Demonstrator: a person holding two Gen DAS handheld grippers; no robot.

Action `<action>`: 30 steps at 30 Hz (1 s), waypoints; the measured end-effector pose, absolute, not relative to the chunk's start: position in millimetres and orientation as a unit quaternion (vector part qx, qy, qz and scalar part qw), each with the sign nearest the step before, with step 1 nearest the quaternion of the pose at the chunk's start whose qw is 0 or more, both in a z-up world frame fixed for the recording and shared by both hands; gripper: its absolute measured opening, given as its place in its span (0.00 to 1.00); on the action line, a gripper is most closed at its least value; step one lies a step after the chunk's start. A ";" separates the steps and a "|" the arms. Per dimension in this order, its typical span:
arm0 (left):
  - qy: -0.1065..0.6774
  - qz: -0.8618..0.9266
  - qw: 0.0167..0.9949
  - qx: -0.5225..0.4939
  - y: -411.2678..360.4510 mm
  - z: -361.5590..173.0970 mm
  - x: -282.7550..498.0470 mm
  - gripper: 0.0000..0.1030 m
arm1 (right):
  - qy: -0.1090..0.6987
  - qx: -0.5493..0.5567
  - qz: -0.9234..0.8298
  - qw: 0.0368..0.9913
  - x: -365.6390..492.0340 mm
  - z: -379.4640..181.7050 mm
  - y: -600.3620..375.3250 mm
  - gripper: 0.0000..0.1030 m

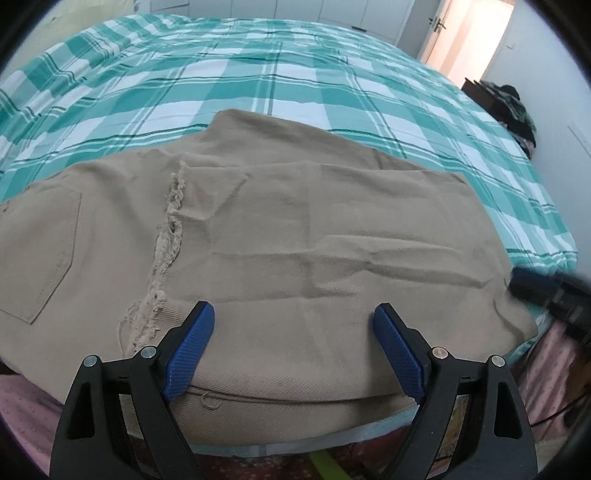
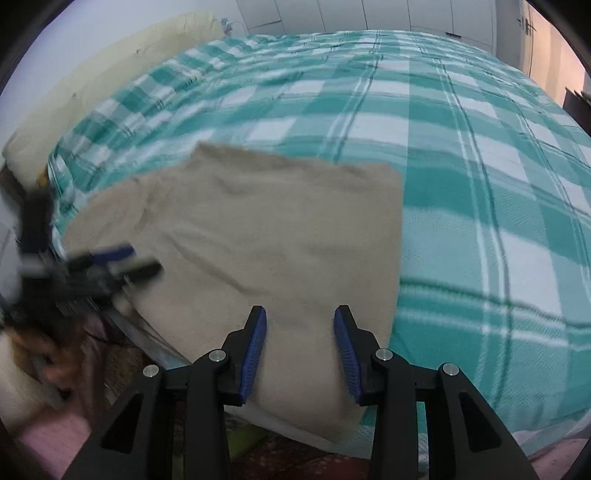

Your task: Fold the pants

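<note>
The tan pants [image 1: 295, 229] lie folded over on themselves at the near edge of the bed [image 1: 258, 74], one layer on top of another, so that a frayed hem [image 1: 170, 236] runs across the top layer and a back pocket [image 1: 40, 251] shows flat at the left of the left wrist view. The cloth is mostly smooth, with a few shallow creases through the middle, and its near fold hangs just over the bed's edge. From the right wrist view the same bundle reads as a rough rectangle with a straight right edge, and the green and white checked bedspread [image 2: 480, 184] stretches well beyond it.

The left claw [image 1: 293, 314] hovers over the near part of the pants with its blue pads [image 1: 192, 339] spread wide and nothing between them. The right claw [image 2: 300, 317] hangs over the near right corner of the pants, its jaws set narrower but clear of the cloth, gripping nothing. Each claw shows in the other's camera as a dark blur at the side.

Beyond the bed stand white cupboard doors [image 1: 332, 11] and an open doorway [image 1: 476, 37] lit warm. A pale cushion [image 2: 92, 85] lies along the bed's far left side.
</note>
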State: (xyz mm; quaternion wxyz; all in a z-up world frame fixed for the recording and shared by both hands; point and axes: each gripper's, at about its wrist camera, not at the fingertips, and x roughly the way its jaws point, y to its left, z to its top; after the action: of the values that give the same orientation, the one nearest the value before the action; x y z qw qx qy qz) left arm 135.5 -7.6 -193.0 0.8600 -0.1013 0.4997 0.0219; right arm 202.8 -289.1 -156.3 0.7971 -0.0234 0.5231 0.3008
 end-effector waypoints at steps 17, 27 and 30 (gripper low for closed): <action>0.490 0.013 0.868 -0.082 -13.3 -201.2 134.9 0.90 | 0.548 -0.039 0.292 0.783 263.0 -174.0 -238.7 0.49; 0.490 0.018 0.868 -0.072 -16.4 -198.4 133.5 0.91 | 0.499 -0.047 0.314 0.806 174.3 -192.5 -277.4 0.57; 0.474 0.037 0.874 -0.097 -9.0 -183.2 120.5 0.87 | 0.503 -0.065 0.307 0.805 175.8 -191.1 -273.5 0.57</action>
State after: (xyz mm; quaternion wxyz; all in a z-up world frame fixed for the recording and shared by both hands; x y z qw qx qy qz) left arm 120.6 -9.0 -183.2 0.8742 -0.0965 0.4743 0.0375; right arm 175.8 -273.5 -191.1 0.8052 -0.0652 0.5031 0.3071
